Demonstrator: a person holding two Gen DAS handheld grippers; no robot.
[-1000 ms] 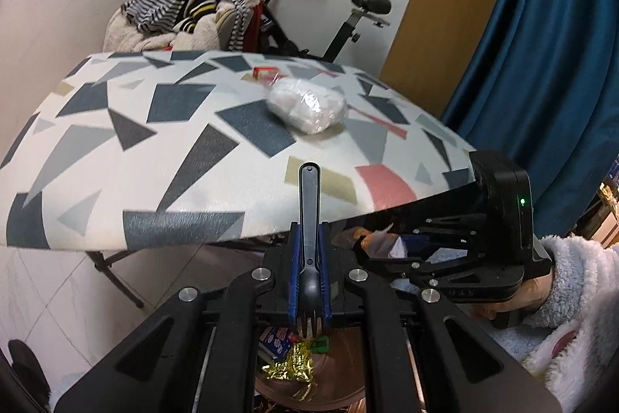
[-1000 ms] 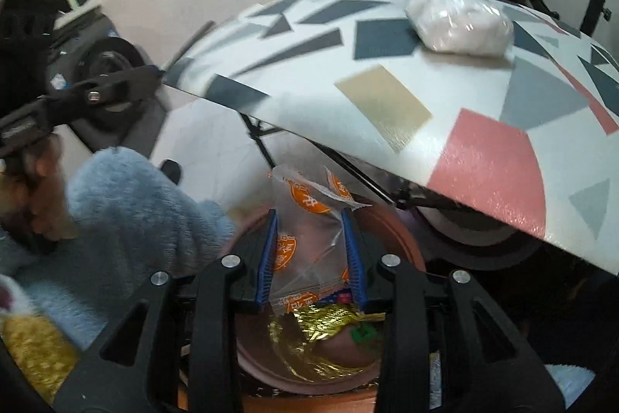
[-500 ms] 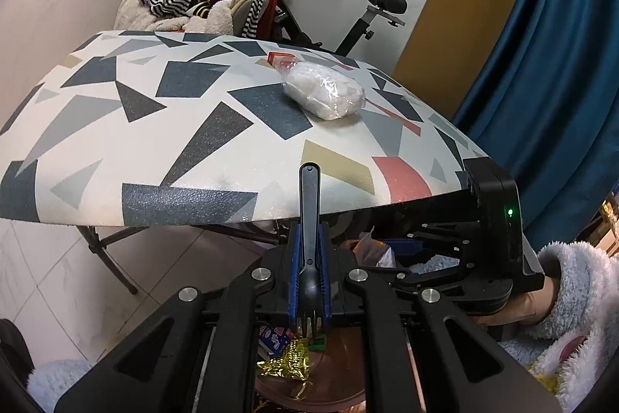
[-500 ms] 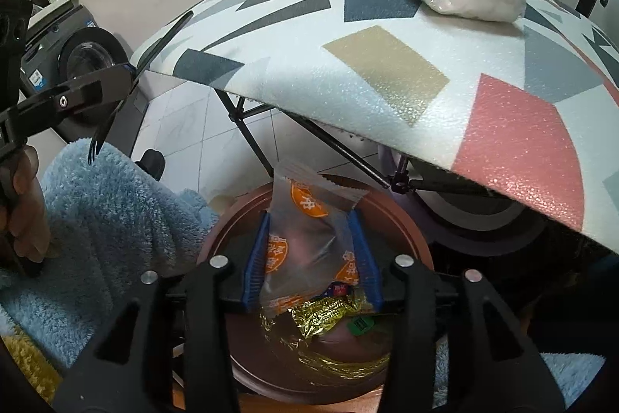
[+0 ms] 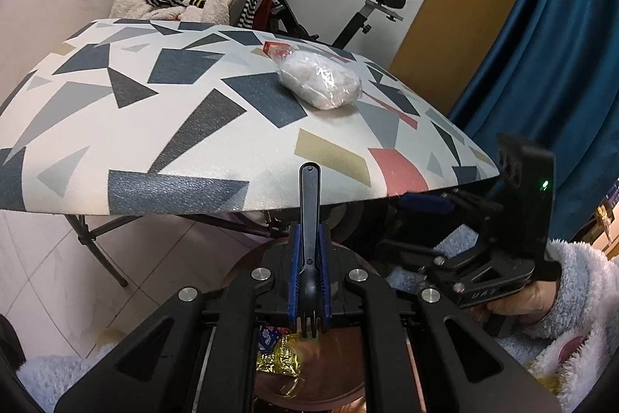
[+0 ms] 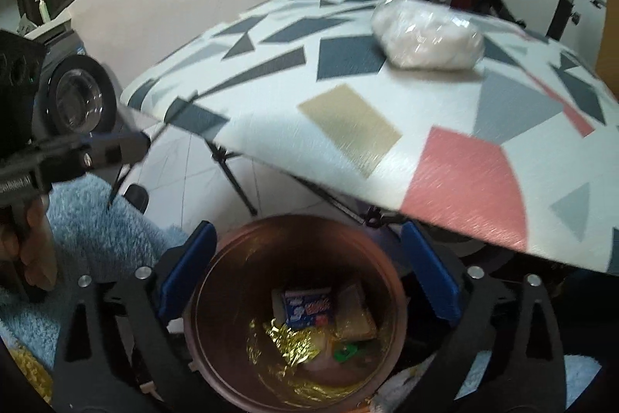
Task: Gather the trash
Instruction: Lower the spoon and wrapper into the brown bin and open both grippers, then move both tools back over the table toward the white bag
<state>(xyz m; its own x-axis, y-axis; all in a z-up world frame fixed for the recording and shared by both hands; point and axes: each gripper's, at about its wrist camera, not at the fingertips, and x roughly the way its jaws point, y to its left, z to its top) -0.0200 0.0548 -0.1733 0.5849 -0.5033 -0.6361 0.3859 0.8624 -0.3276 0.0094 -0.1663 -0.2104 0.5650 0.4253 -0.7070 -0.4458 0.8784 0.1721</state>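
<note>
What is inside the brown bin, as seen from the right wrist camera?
Inside the brown bin lie gold foil, a blue and white packet, a tan packet and a green scrap. What lies beneath them is covered.

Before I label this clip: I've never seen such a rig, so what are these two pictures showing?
A person holds two hand-held grippers, each with a fisheye camera looking along its fingers. The left view shows the left gripper shut on a black fork, with the right gripper at the side. The right view shows the right gripper open above a brown bin that holds wrappers. A plastic bag lies on the patterned table.
</note>
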